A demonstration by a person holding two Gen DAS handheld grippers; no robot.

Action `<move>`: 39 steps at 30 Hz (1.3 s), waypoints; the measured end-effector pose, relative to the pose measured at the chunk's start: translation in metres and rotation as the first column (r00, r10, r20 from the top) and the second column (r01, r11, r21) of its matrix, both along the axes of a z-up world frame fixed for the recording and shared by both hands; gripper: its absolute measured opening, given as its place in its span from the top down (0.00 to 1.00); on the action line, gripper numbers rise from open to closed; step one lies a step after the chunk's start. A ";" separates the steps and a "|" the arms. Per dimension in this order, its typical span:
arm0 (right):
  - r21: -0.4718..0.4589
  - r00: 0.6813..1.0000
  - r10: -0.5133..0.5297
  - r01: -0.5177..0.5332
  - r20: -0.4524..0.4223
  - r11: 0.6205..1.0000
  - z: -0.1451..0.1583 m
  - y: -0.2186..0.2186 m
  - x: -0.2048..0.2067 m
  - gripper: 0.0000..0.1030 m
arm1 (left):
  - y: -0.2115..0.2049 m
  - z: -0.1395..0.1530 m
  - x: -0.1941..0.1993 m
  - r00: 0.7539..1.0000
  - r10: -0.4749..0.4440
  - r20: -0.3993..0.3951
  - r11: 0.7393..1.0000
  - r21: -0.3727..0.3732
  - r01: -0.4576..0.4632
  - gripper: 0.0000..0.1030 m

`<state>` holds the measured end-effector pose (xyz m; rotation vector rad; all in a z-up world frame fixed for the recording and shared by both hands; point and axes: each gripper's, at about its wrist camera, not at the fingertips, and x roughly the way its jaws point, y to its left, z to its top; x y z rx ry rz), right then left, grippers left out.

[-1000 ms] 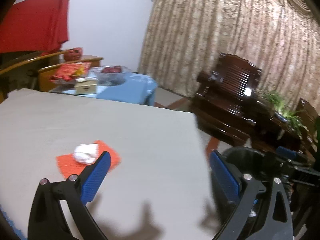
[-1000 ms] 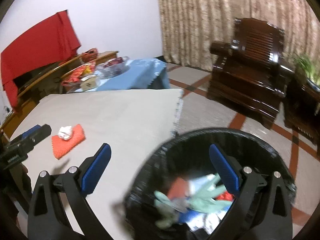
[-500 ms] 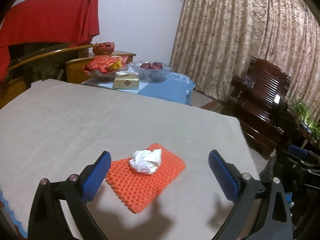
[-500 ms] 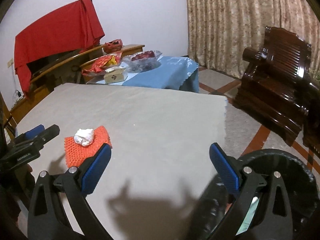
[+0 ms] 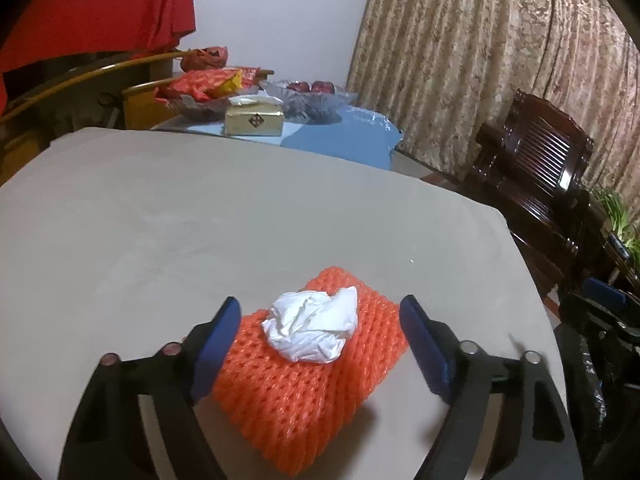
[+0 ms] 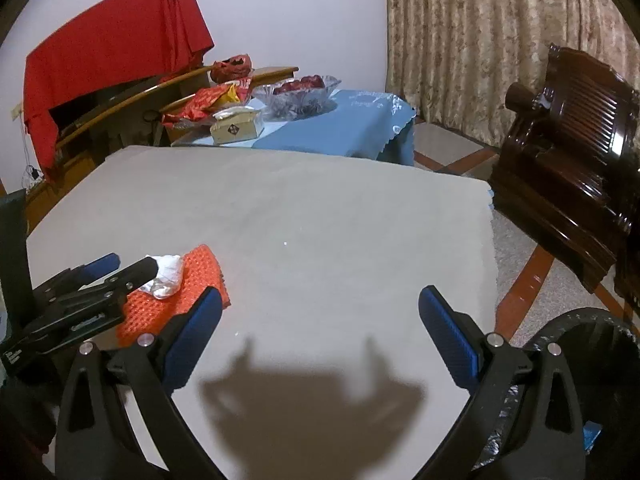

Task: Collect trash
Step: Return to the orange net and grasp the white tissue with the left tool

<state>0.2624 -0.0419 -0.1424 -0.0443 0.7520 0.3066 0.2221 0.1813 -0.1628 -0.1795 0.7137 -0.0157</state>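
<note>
A crumpled white tissue [image 5: 312, 332] lies on an orange foam net [image 5: 296, 396] on the beige table [image 5: 200, 220]. My left gripper [image 5: 320, 304] hangs low over them, its jaws closing, with tissue and net between the blue pads [image 5: 216, 344]; no pad visibly presses on them. In the right wrist view the same tissue [image 6: 166, 276] and net [image 6: 192, 292] sit at the left, with the left gripper [image 6: 124, 266] straddling them. My right gripper [image 6: 320, 296] stands open over bare tabletop, holding nothing. The black trash bin [image 6: 576, 320] is at the table's right edge.
Behind the table stands a blue-covered side table [image 6: 344, 128] with a tissue box [image 6: 236, 128], glass bowls and snack packets. A dark wooden armchair [image 6: 572, 128] and curtains are on the right. A red cloth [image 6: 112, 52] hangs at the back left.
Both grippers swung left, away from the bin and over the table. The left one came down around the tissue and net, and its jaws narrowed. The right jaws stayed wide.
</note>
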 end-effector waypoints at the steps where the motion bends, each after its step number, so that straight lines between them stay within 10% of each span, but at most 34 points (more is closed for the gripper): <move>1: -0.004 1.000 -0.001 0.001 -0.003 1.000 -0.002 0.001 0.002 0.07 | 0.000 -0.001 0.002 1.000 -0.005 -0.004 1.000 0.000 0.005 0.36; 5: -0.010 1.000 -0.001 0.001 -0.017 1.000 -0.007 0.005 0.007 0.07 | -0.003 -0.005 0.006 0.999 -0.033 -0.018 0.999 -0.014 0.033 0.66; 11: -0.012 1.000 0.013 -0.014 -0.025 1.000 -0.012 0.015 0.011 0.07 | 0.002 0.002 0.002 0.999 -0.047 0.002 0.998 -0.048 0.047 0.85; 24: -0.012 0.998 0.057 -0.058 -0.033 0.998 -0.017 0.038 0.011 0.07 | 0.015 0.009 -0.011 0.999 -0.036 -0.002 0.999 -0.039 0.036 0.83; 28: -0.021 0.998 0.041 -0.042 -0.045 0.999 -0.021 0.032 0.012 0.07 | 0.010 0.000 -0.015 0.999 -0.030 -0.024 0.999 -0.040 0.029 0.49; 31: -0.024 0.998 0.031 -0.032 -0.048 0.999 -0.022 0.029 0.013 0.07 | 0.001 -0.004 -0.018 0.998 -0.045 -0.033 0.999 -0.030 0.044 0.46; 34: -0.024 0.998 0.030 -0.031 -0.048 0.999 -0.023 0.027 0.013 0.07 | -0.004 -0.010 -0.021 0.998 -0.049 -0.034 0.999 0.003 0.050 0.48; 39: -0.023 0.998 0.035 -0.037 -0.053 0.999 -0.024 0.028 0.013 0.07 | 0.003 -0.005 -0.023 0.999 -0.029 -0.018 1.000 -0.004 0.029 0.83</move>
